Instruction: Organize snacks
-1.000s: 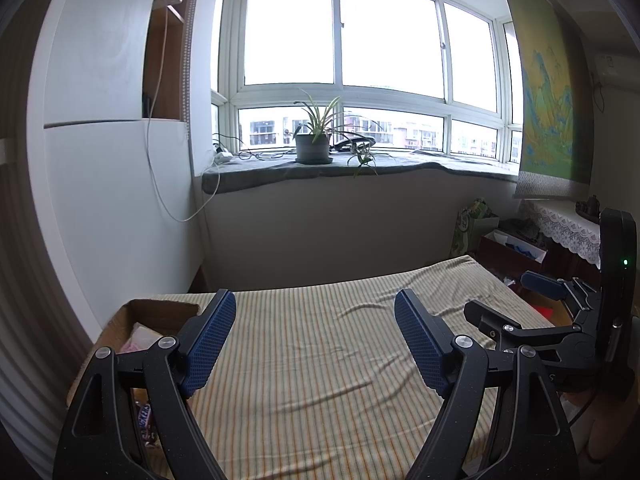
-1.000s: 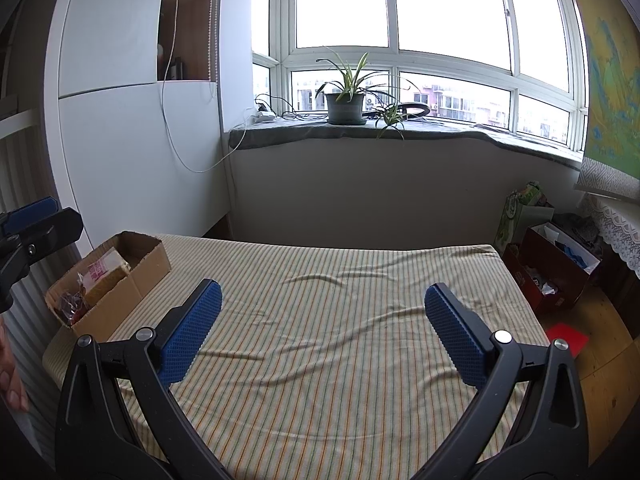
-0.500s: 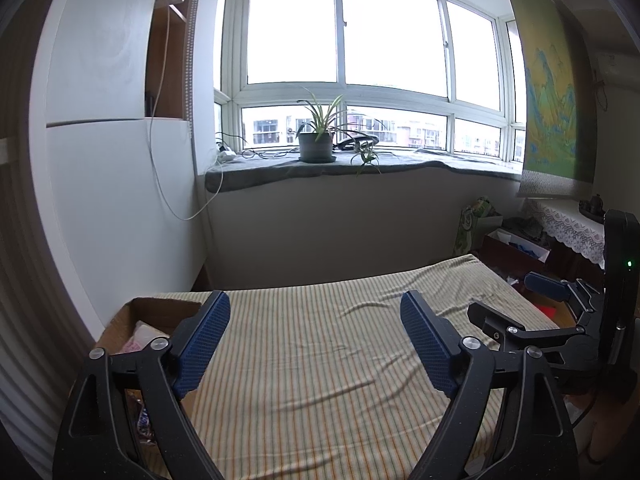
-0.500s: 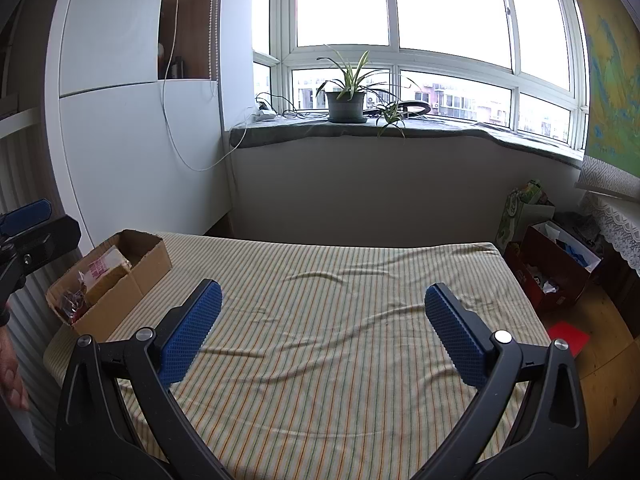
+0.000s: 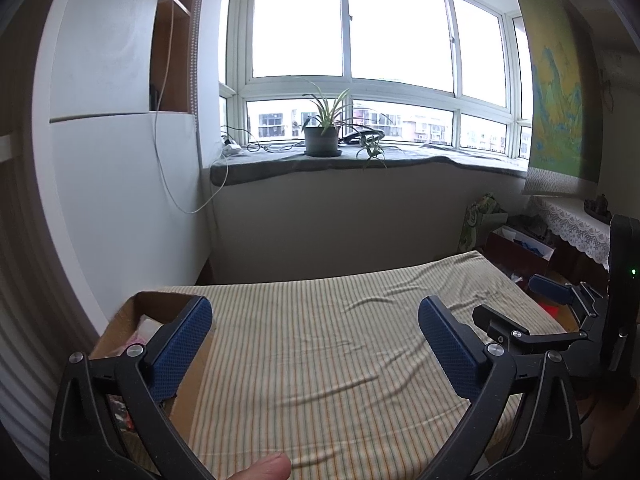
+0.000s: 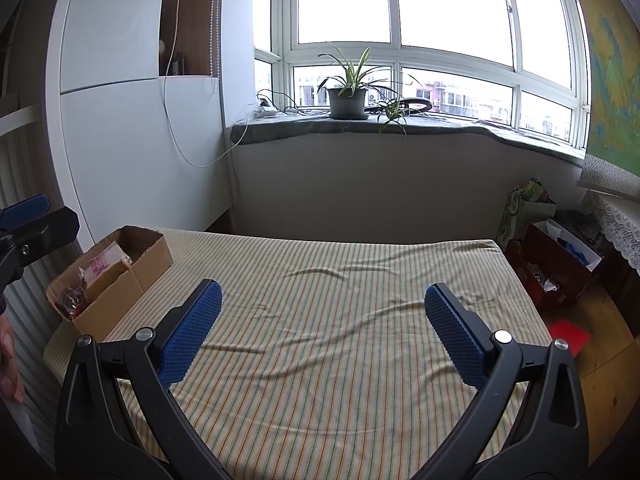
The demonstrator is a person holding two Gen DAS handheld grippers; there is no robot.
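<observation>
An open cardboard box point(image 6: 132, 276) sits at the left edge of the striped bed point(image 6: 340, 320). It holds snack packets: a pink-and-white one point(image 6: 105, 263) and dark red ones point(image 6: 74, 300). In the left wrist view the box point(image 5: 120, 326) lies partly behind my left finger. My left gripper point(image 5: 316, 312) hovers over the bed beside the box; its jaws are opening and nothing is between them. My right gripper point(image 6: 324, 294) stands open over the middle of the bed, holding nothing.
A white cabinet point(image 6: 132, 152) rises behind the box. A potted plant point(image 6: 347, 98) and cables sit on the window sill. Beyond the bed's right side, a red box point(image 6: 556, 264) and a green bag point(image 6: 524, 208) stand on the floor. A thumb point(image 5: 264, 466) shows at the bottom edge.
The left gripper's jaws have spread wider apart. The right gripper and the box have not moved.
</observation>
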